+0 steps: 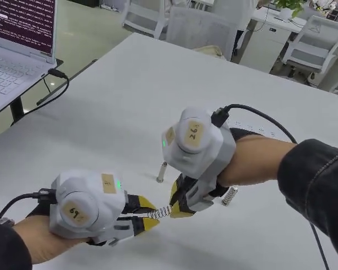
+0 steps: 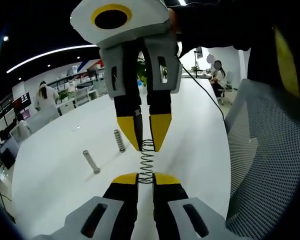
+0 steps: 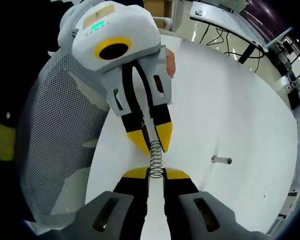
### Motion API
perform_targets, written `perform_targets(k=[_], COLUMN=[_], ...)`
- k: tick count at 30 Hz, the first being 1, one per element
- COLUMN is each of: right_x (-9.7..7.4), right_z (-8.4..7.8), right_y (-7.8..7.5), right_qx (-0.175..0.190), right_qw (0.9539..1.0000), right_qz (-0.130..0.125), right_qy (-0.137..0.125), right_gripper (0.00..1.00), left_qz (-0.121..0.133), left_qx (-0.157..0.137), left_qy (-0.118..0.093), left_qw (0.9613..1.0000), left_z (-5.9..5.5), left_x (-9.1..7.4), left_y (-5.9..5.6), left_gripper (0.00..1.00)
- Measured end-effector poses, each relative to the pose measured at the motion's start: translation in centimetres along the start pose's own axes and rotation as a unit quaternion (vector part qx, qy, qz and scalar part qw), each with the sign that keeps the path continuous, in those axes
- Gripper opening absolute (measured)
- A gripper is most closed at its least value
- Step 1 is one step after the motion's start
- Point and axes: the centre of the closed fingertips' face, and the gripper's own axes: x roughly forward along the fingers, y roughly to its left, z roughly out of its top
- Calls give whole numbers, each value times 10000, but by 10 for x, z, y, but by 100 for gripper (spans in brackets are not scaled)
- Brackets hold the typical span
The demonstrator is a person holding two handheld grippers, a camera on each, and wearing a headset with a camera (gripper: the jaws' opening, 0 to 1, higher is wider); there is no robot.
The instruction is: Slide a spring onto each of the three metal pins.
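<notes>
A short metal spring (image 1: 160,212) (image 2: 147,162) (image 3: 156,157) hangs stretched between my two grippers just above the white table (image 1: 112,112). My left gripper (image 1: 148,214) (image 2: 146,179) is shut on its near end. The right gripper (image 1: 176,209) (image 3: 156,174) is shut on the other end, tip to tip with the left. Whether a pin runs inside the spring I cannot tell. A bare metal pin (image 1: 161,172) (image 2: 91,162) (image 3: 221,160) stands just behind the grippers. A second spring (image 1: 230,195) (image 2: 120,140) stands tilted by the right wrist, perhaps on a pin.
An open laptop (image 1: 17,45) sits on a stand at the far left, with a black cable (image 1: 59,84) at the table's edge. The right gripper's cable (image 1: 270,121) trails over the table. Office chairs (image 1: 191,28) stand beyond the far edge. A mesh chair (image 2: 262,150) is close by.
</notes>
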Motion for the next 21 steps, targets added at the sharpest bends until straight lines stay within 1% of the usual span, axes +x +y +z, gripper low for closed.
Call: perform_targets(k=[4, 9, 10, 14, 17, 19, 21], right_x=[-4, -8, -9, -9, -9, -8, -9], right_z=[7, 15, 18, 17, 18, 18, 19], right_y=[1, 1, 1, 0, 0, 0, -1], right_qx=[-18, -47, -102, -115, -90, -88, -57], right_qw=[9999, 9996, 9993, 9992, 9987, 9986, 9979], right_qz=[-3, -11, -54, -44, -42, -51, -61], right_qy=[-140, -289, -356, -387, -503, -528, -641], right_gripper=[8, 8, 8, 8, 8, 8, 9], left_qz=[-6, -6, -8, -23, -15, -5, 11], left_qx=[-22, -65, -63, -147, -234, -286, -335], left_qy=[15, -38, -55, -88, -139, -160, -187], left_qw=[10000, 10000, 10000, 9998, 9996, 9995, 9993], left_z=[-1, 0, 1, 1, 1, 1, 0], left_x=[0, -1, -1, -2, -3, -4, -5], left_y=[0, 1, 1, 2, 2, 4, 4], left_gripper=[3, 2, 2, 2, 2, 2, 2])
